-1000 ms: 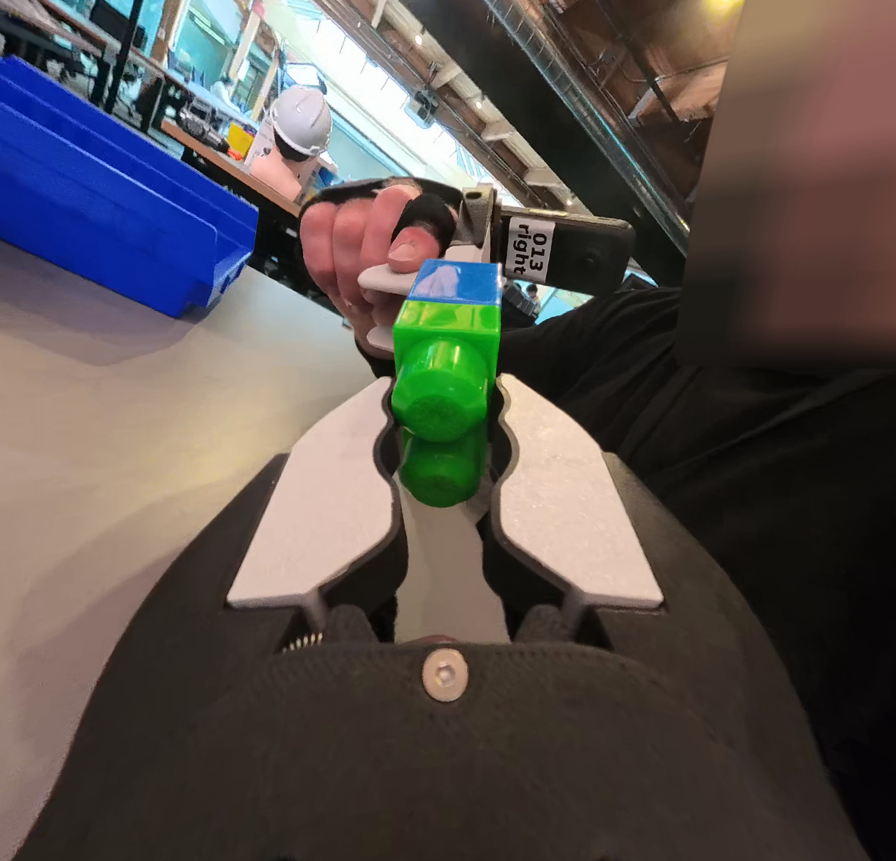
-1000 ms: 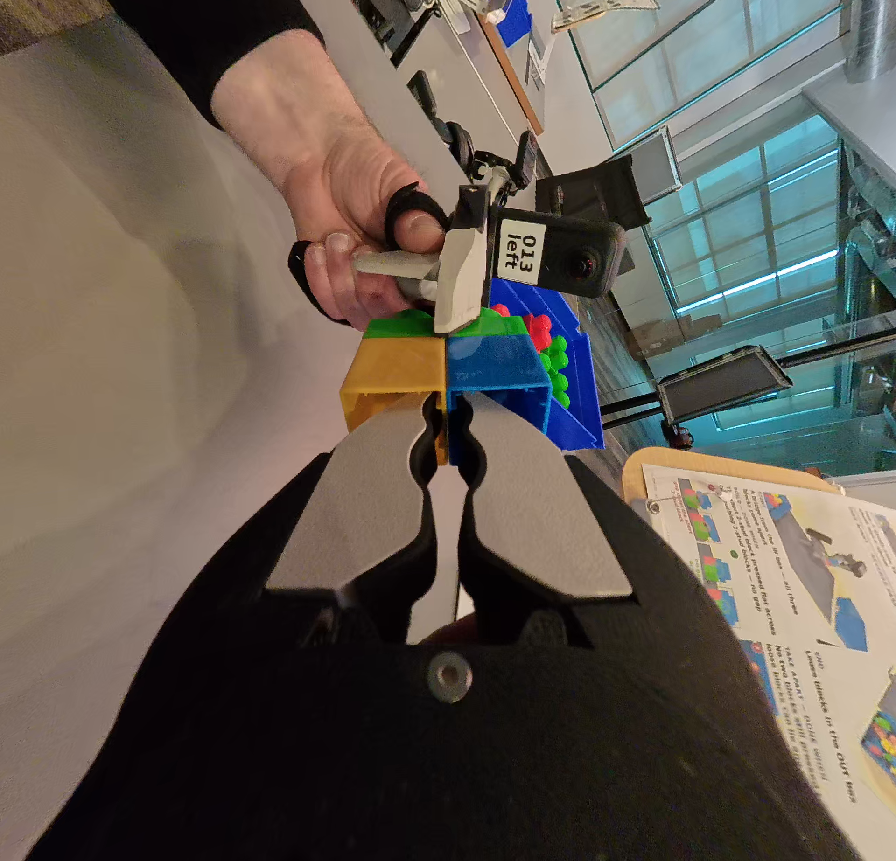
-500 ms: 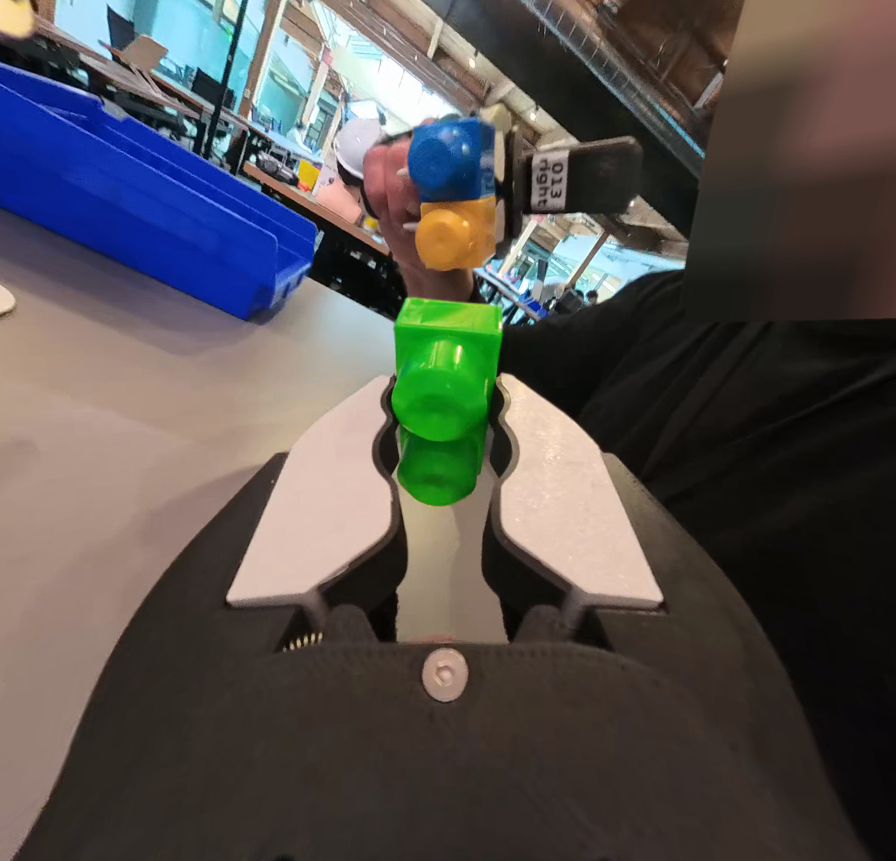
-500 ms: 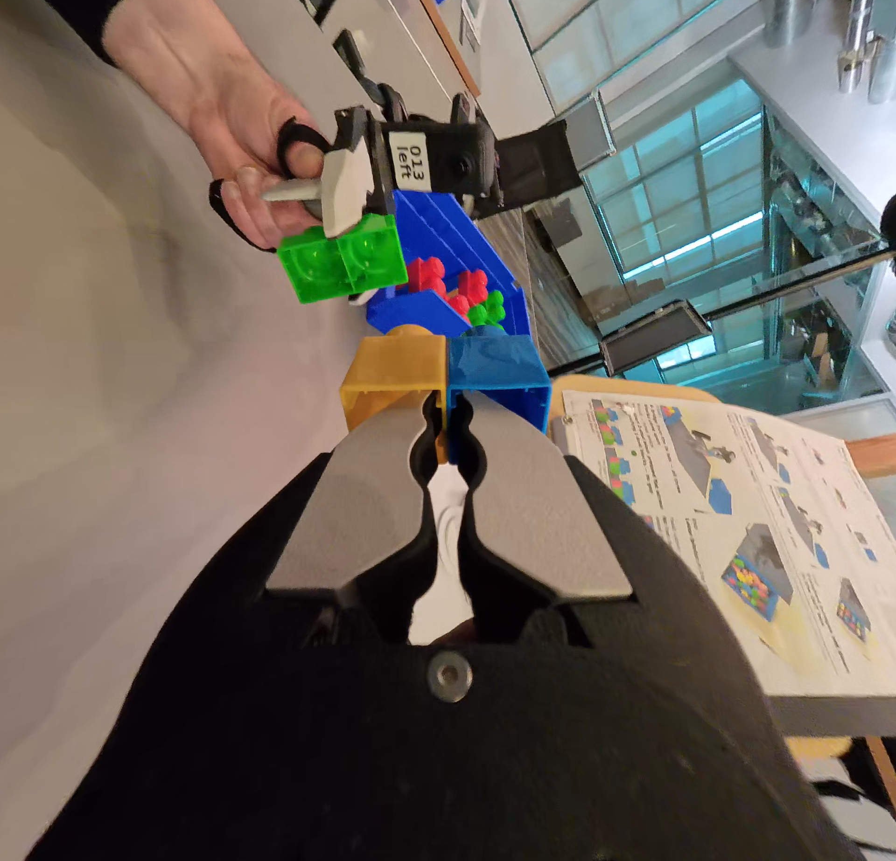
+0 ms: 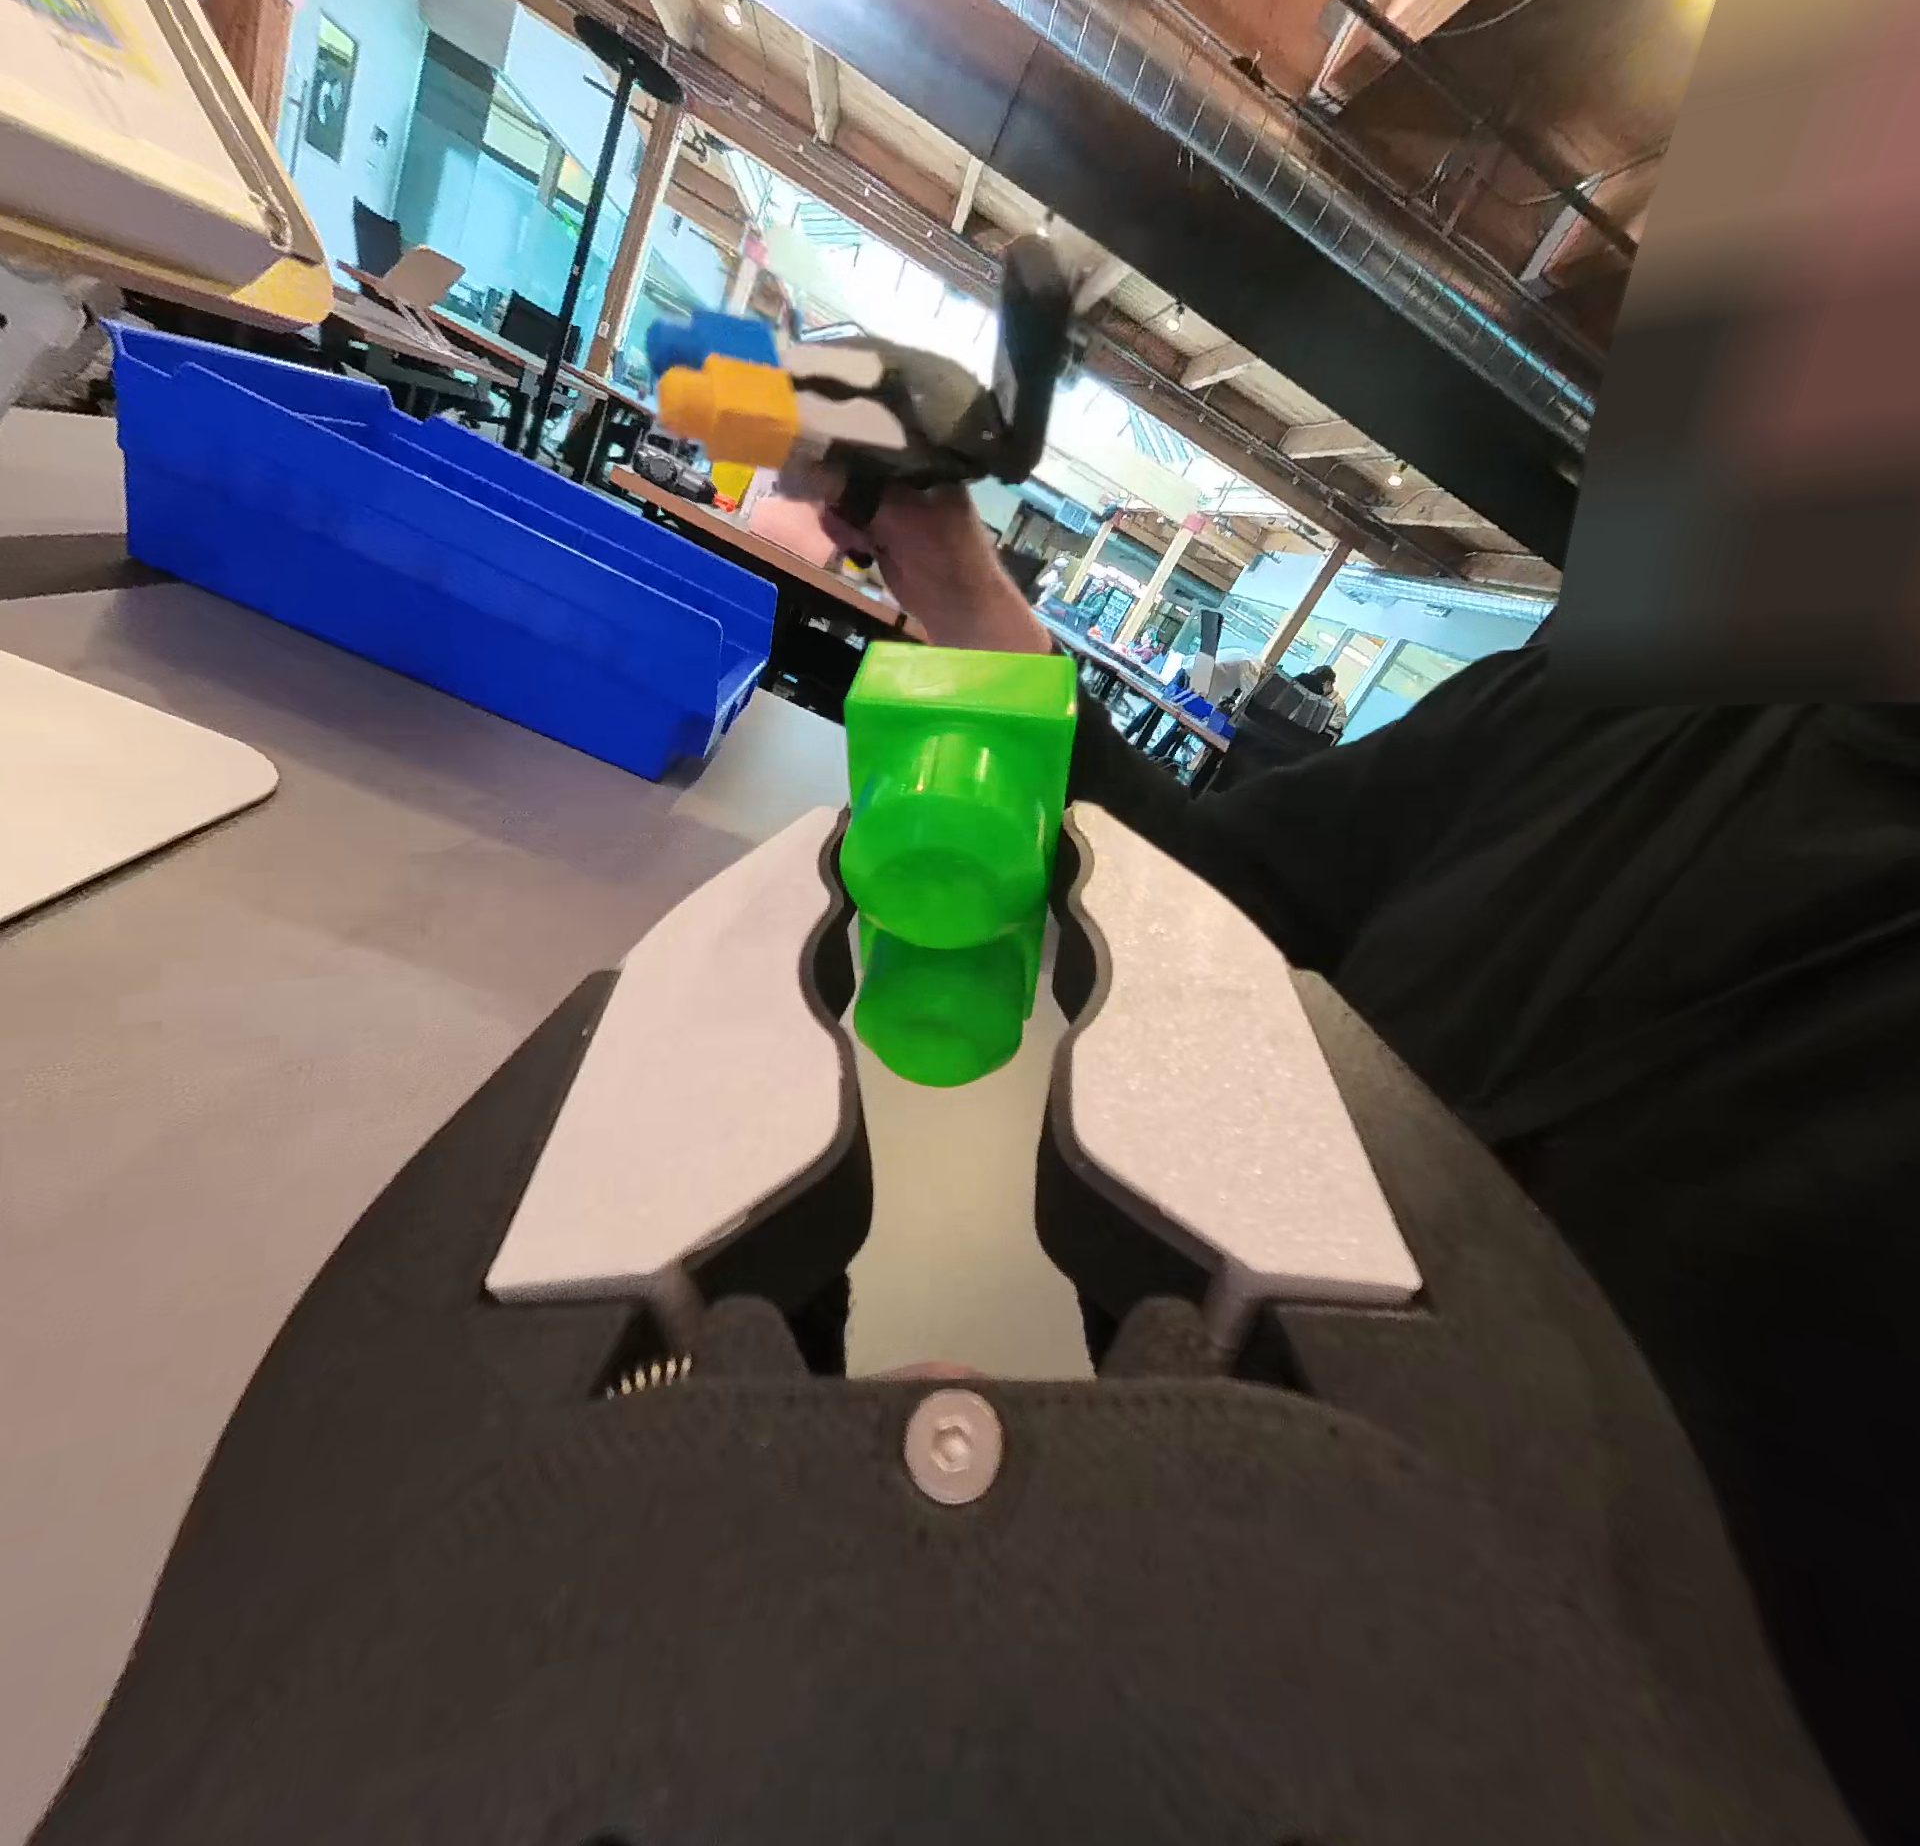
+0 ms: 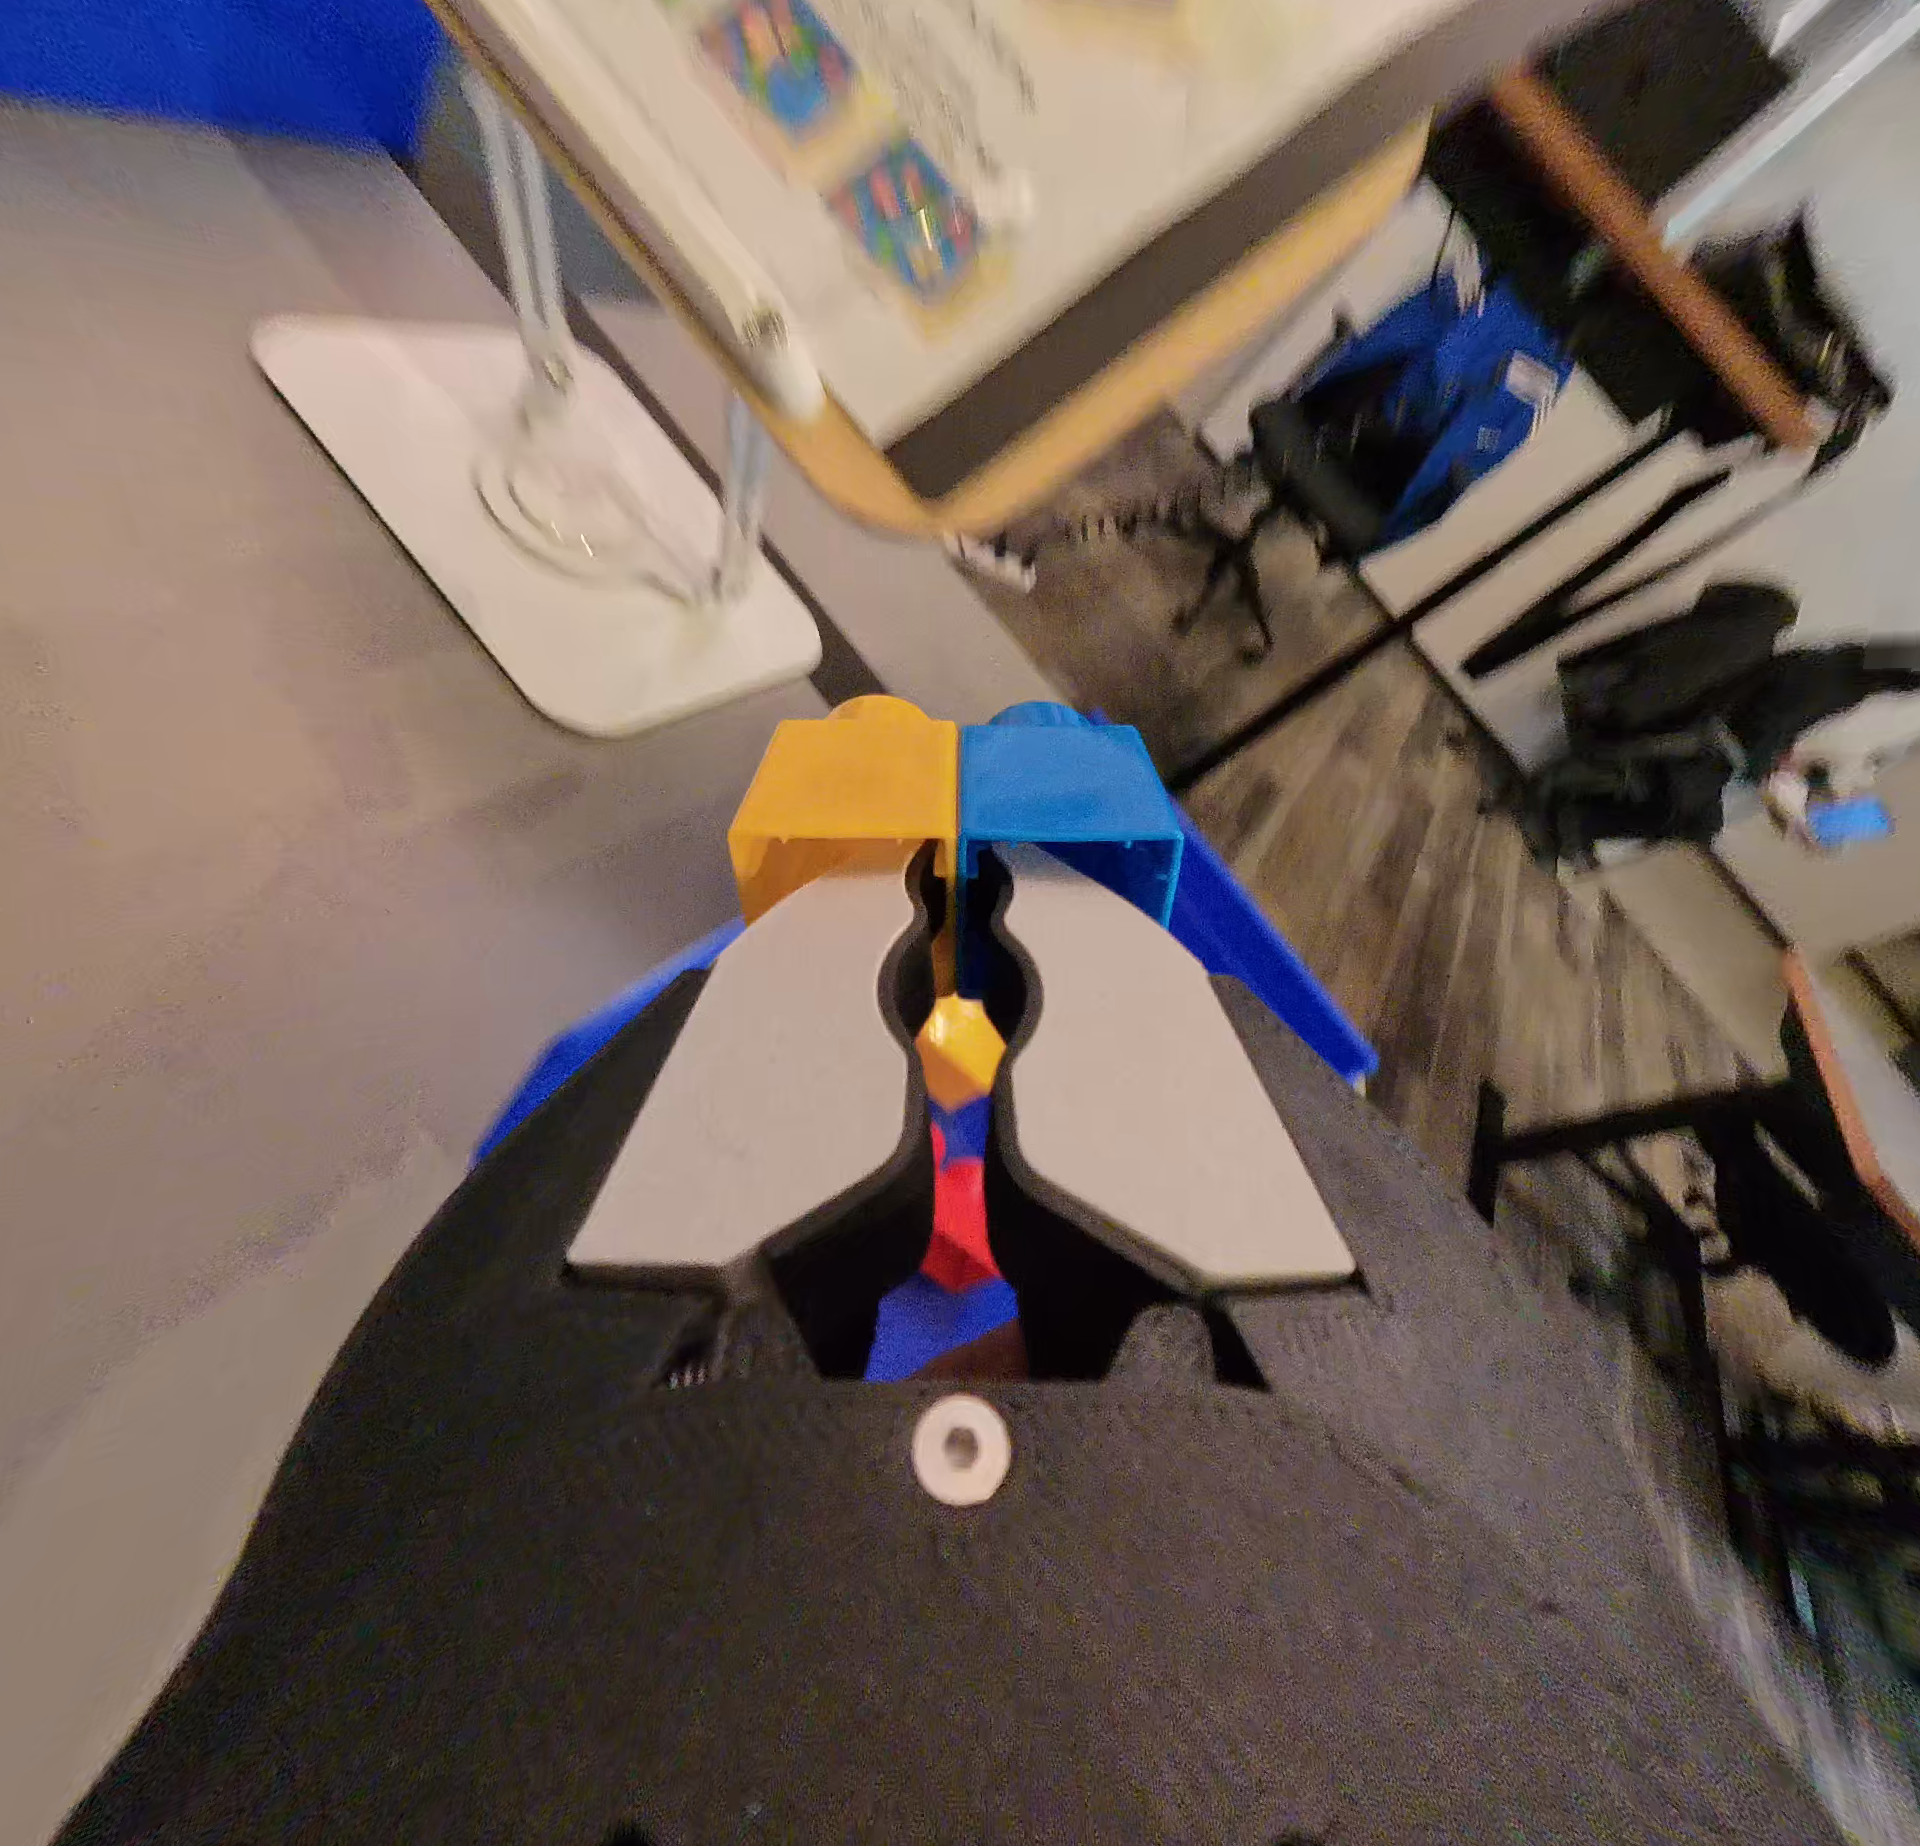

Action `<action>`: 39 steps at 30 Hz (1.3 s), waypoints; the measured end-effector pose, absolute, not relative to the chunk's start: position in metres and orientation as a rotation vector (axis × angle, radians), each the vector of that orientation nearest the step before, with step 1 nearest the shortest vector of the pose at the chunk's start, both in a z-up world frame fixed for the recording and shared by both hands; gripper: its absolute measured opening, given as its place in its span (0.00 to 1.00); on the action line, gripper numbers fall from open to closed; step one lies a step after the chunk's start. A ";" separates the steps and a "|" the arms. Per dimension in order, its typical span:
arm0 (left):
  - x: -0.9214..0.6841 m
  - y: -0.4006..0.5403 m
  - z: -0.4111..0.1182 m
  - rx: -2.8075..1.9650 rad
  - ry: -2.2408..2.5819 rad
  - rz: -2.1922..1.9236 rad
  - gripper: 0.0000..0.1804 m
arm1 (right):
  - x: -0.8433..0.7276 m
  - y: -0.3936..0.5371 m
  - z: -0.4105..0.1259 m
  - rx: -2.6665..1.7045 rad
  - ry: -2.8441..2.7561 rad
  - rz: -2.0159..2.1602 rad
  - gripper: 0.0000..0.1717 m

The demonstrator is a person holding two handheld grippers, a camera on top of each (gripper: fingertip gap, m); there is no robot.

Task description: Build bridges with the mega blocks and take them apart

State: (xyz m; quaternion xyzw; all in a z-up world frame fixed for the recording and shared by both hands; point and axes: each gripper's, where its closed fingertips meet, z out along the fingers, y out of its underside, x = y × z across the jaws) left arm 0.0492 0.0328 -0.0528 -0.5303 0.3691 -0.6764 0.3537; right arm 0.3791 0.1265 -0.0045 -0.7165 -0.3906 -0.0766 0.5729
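Note:
My left gripper [image 5: 951, 840] is shut on a green two-stud block [image 5: 956, 757] and holds it above the grey table [image 5: 312, 965], studs toward the camera. My right gripper [image 6: 956, 861] is shut on a yellow block [image 6: 847, 794] and a blue block [image 6: 1060, 788] that sit side by side, pinching their adjoining walls. In the left wrist view the right gripper [image 5: 831, 414] is blurred in the air with the yellow block [image 5: 727, 414] and the blue block [image 5: 712, 342], beyond the green block and above the blue bin [image 5: 416, 539].
The blue bin's rim [image 6: 1247, 955] lies just under my right gripper, with red, yellow and blue blocks [image 6: 961, 1214] showing between the fingers. A tilted board with an instruction sheet [image 6: 935, 134] stands on a white base [image 6: 416, 414]. The table edge and floor are at right. The tips of one gripper are about 35 centimetres away from the tips of the other.
The yellow and blue blocks came off the green block. My right gripper carried them up and away over the blue bin. My left gripper kept the green block and swung slightly.

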 end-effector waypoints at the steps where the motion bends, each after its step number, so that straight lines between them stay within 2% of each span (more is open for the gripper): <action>1: 0.049 0.032 -0.052 -1.366 0.955 -1.753 0.20 | 0.388 0.131 -0.020 -1.735 -0.916 -0.183 0.03; 9: 0.051 0.033 -0.053 -1.370 0.947 -1.764 0.20 | 0.426 0.158 -0.145 -2.191 -0.973 -0.126 0.05; 10: 0.051 0.033 -0.053 -1.372 0.947 -1.763 0.20 | 0.430 0.162 -0.152 -2.224 -0.964 -0.145 0.15; 12: 0.052 0.034 -0.054 -1.375 0.948 -1.761 0.20 | 0.433 0.163 -0.161 -2.277 -0.967 -0.146 0.27; 13: 0.052 0.034 -0.053 -1.376 0.944 -1.763 0.20 | 0.435 0.163 -0.160 -2.283 -0.968 -0.157 0.30; 17: 0.054 0.035 -0.051 -1.368 0.926 -1.785 0.20 | 0.441 0.154 -0.128 -2.225 -0.957 -0.257 0.33; 21: 0.061 0.034 -0.045 -1.344 0.903 -1.820 0.20 | 0.396 0.131 -0.061 -1.972 -0.991 -0.222 0.22; 25: 0.074 0.030 -0.039 -1.323 0.875 -1.895 0.19 | 0.273 0.079 -0.014 -1.607 -1.254 0.012 0.18; 33: 0.095 0.012 -0.034 -1.301 0.954 -1.895 0.19 | 0.128 0.028 -0.001 -1.287 -1.465 0.230 0.13; 35: 0.100 0.002 -0.036 -1.312 1.021 -1.929 0.19 | 0.113 0.024 0.002 -1.191 -1.507 0.192 0.07; 39: 0.110 -0.011 -0.045 -1.370 1.112 -1.951 0.19 | 0.093 0.019 -0.006 -1.090 -1.642 0.135 0.09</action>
